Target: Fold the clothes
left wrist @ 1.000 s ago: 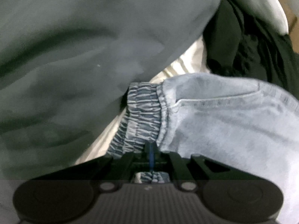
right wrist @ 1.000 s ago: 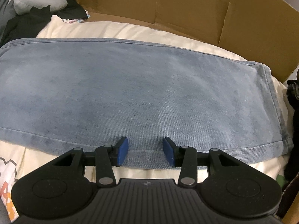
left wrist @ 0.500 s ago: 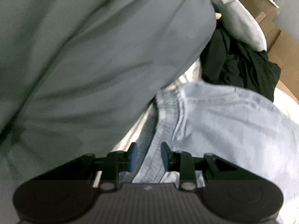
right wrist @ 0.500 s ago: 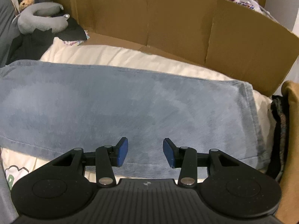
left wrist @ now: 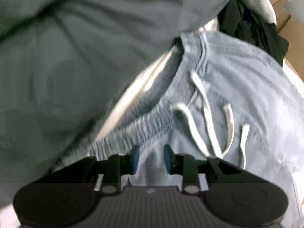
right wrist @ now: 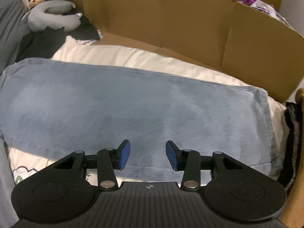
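Note:
Light blue jeans point(right wrist: 133, 104) lie folded lengthwise on cream bedding point(right wrist: 133, 57). The left wrist view looks down on their elastic waistband point(left wrist: 144, 127) and white drawstring point(left wrist: 199, 114). My left gripper point(left wrist: 150, 157) hovers just behind the waistband, left of the drawstring; its jaws stand a little apart and the pads press on nothing. My right gripper point(right wrist: 147, 155) hangs open above the near edge of the jeans leg, nothing between its fingers. The leg hem point(right wrist: 266, 123) lies to the right.
A large grey cloth point(left wrist: 76, 66) fills the left of the left wrist view. Black clothing point(left wrist: 247, 24) lies beyond the waistband. A cardboard wall point(right wrist: 190, 28) rings the bed's far side. A grey neck pillow point(right wrist: 53, 19) sits far left; dark clothes point(right wrist: 290, 142) at the right edge.
My left gripper let go of the waistband, opened, and slid along it until the drawstring came into view. My right gripper rose slightly and stayed open.

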Demonstrator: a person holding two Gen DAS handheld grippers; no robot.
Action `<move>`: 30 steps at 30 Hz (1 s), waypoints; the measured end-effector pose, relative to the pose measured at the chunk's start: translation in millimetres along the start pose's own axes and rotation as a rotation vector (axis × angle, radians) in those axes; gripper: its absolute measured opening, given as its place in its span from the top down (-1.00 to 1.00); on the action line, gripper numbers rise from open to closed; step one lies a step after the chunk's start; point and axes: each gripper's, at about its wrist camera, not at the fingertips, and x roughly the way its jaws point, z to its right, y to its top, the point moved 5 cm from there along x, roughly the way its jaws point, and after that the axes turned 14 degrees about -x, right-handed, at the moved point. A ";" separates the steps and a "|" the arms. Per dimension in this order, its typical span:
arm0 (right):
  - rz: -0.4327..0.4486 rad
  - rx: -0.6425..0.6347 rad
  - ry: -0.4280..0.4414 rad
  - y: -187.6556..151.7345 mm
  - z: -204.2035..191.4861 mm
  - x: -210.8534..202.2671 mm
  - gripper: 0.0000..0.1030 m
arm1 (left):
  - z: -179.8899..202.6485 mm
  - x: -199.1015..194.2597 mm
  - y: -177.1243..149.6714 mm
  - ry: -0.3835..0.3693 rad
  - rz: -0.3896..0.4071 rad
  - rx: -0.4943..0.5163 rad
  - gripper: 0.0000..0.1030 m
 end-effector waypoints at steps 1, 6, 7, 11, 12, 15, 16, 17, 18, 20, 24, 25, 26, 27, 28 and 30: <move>0.000 -0.005 0.005 0.9 -3.6 0.7 0.06 | -4.1 3.9 -4.0 0.007 -0.009 -0.004 0.44; 0.003 -0.035 0.025 7.9 -20.1 1.2 0.06 | -20.0 19.8 -9.7 0.049 -0.032 -0.016 0.64; 0.003 -0.044 0.027 9.8 -22.9 0.7 0.06 | -21.4 21.9 -8.7 0.056 -0.036 -0.015 0.67; -0.008 -0.076 0.040 12.9 -34.1 1.1 0.06 | -27.3 30.5 -5.6 0.079 -0.045 -0.018 0.78; -0.014 -0.090 0.044 12.9 -37.7 1.6 0.06 | -28.9 32.6 -5.1 0.083 -0.045 -0.022 0.78; -0.027 -0.121 0.055 11.9 -47.1 3.3 0.06 | -33.4 39.1 -4.4 0.079 -0.046 -0.038 0.78; -0.029 -0.126 0.058 11.5 -49.3 3.8 0.06 | -34.5 41.1 -4.3 0.077 -0.047 -0.040 0.78; -0.032 -0.131 0.062 11.0 -51.4 4.5 0.06 | -35.7 43.1 -4.2 0.075 -0.048 -0.041 0.77; -0.036 -0.135 0.064 10.0 -53.1 5.4 0.06 | -36.6 45.1 -4.1 0.073 -0.048 -0.042 0.77; -0.046 -0.143 0.067 7.4 -55.8 7.6 0.06 | -37.9 48.2 -4.2 0.070 -0.047 -0.043 0.77; -0.061 -0.154 0.075 3.4 -56.8 10.3 0.06 | -44.2 52.6 -1.9 0.037 -0.060 -0.057 0.77; -0.060 -0.159 0.077 4.2 -55.7 9.2 0.06 | -45.2 52.3 -1.4 0.032 -0.064 -0.057 0.78; -0.058 -0.168 0.080 5.3 -54.3 7.4 0.06 | -45.0 51.2 -1.2 0.033 -0.068 -0.054 0.78; -0.057 -0.179 0.084 6.4 -52.8 5.5 0.06 | -44.3 49.6 -1.0 0.038 -0.070 -0.052 0.78; -0.057 -0.199 0.091 8.7 -50.8 2.1 0.06 | -43.4 47.2 -0.7 0.045 -0.073 -0.058 0.78; -0.057 -0.250 0.110 14.6 -46.2 -5.9 0.06 | -40.7 39.9 0.2 0.059 -0.080 -0.084 0.78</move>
